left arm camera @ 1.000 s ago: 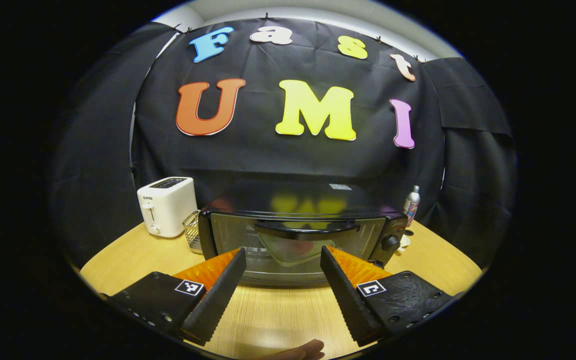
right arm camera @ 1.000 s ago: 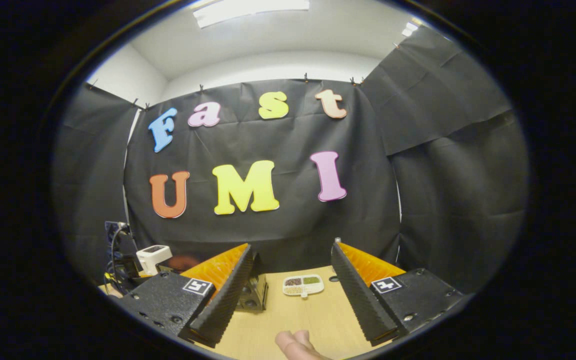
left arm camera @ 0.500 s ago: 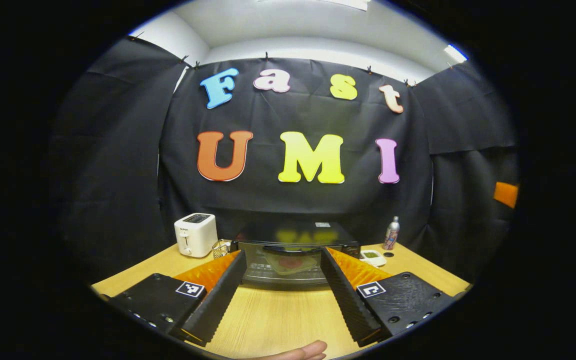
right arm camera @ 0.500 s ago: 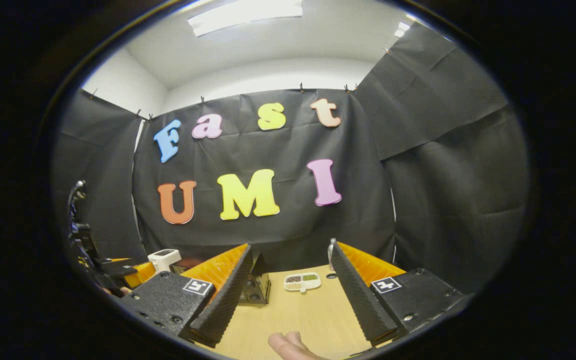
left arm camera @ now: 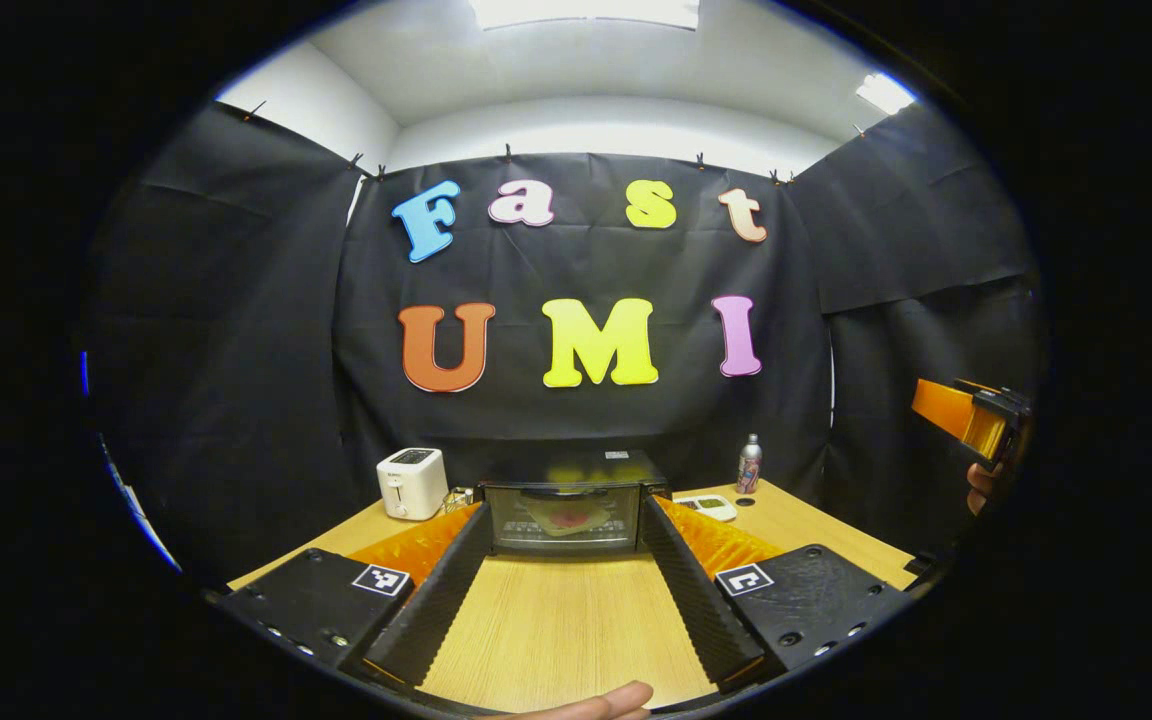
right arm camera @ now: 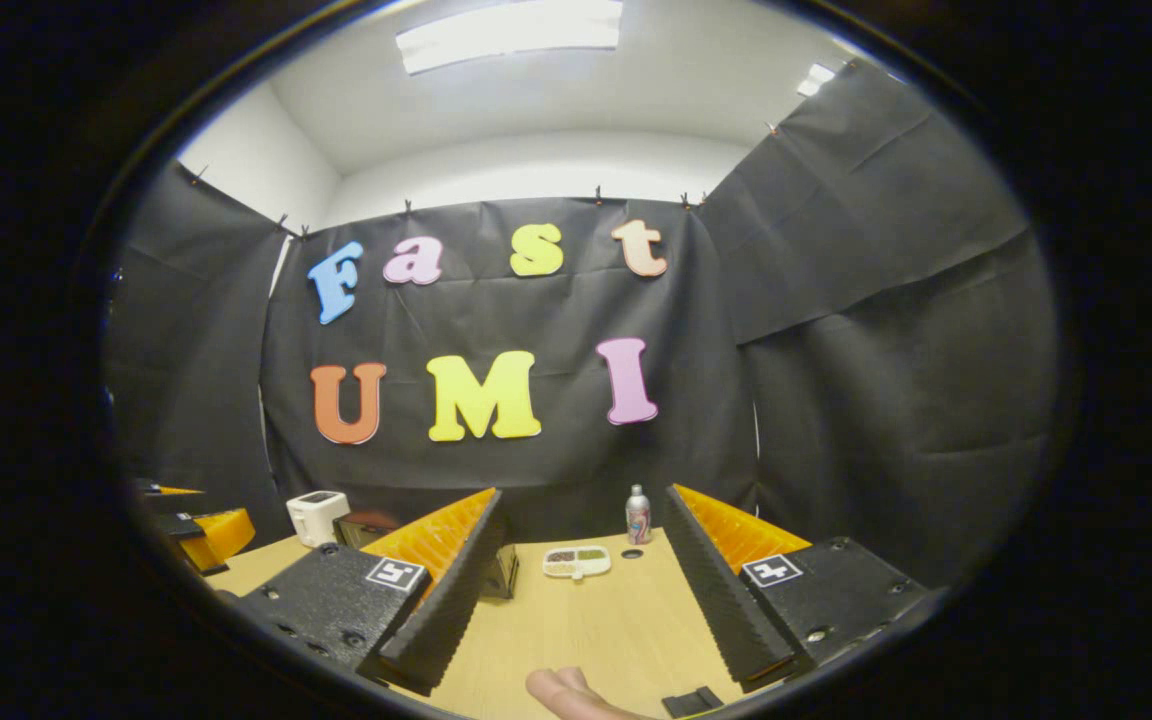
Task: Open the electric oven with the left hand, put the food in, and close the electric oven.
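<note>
Black oven (left arm camera: 564, 513) sits far beyond the left gripper's (left arm camera: 564, 578) spread jaws.

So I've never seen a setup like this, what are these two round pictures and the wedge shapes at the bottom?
Each picture comes from a camera riding on a hand-held gripper, looking forward along its two fingers. In the left gripper view, the left gripper is open and holds nothing; ahead on the table stand a shut oven with something red inside, a toaster, a bottle and a small tray. At that view's right edge is the right gripper, held by a hand. In the right gripper view, the right gripper is also open and empty.
</note>
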Available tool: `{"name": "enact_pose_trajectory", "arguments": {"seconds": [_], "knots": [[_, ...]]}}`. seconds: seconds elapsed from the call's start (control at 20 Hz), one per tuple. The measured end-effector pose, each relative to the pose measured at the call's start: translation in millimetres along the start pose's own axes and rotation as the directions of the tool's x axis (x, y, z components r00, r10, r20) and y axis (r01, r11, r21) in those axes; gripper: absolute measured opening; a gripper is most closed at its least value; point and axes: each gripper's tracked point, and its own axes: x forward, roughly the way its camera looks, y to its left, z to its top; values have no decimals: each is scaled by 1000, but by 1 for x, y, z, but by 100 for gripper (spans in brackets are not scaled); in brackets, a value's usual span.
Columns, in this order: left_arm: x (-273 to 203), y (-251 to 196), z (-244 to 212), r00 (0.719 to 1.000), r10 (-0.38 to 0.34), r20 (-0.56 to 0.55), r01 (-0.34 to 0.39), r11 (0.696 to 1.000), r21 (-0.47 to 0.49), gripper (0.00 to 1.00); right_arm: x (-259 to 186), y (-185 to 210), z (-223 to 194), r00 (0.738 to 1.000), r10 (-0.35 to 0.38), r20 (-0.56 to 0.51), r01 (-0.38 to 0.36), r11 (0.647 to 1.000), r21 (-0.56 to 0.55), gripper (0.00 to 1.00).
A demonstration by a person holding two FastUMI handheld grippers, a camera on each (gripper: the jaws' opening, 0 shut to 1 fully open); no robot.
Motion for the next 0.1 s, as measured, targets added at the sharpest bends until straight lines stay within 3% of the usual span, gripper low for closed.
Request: {"name": "enact_pose_trajectory", "arguments": {"seconds": [0.1], "knots": [[-5, 3, 1, 1000, 0, 3, 0, 1000, -6, 95, -5, 6, 1, 1000, 16, 10, -16, 1000, 8, 96]]}}
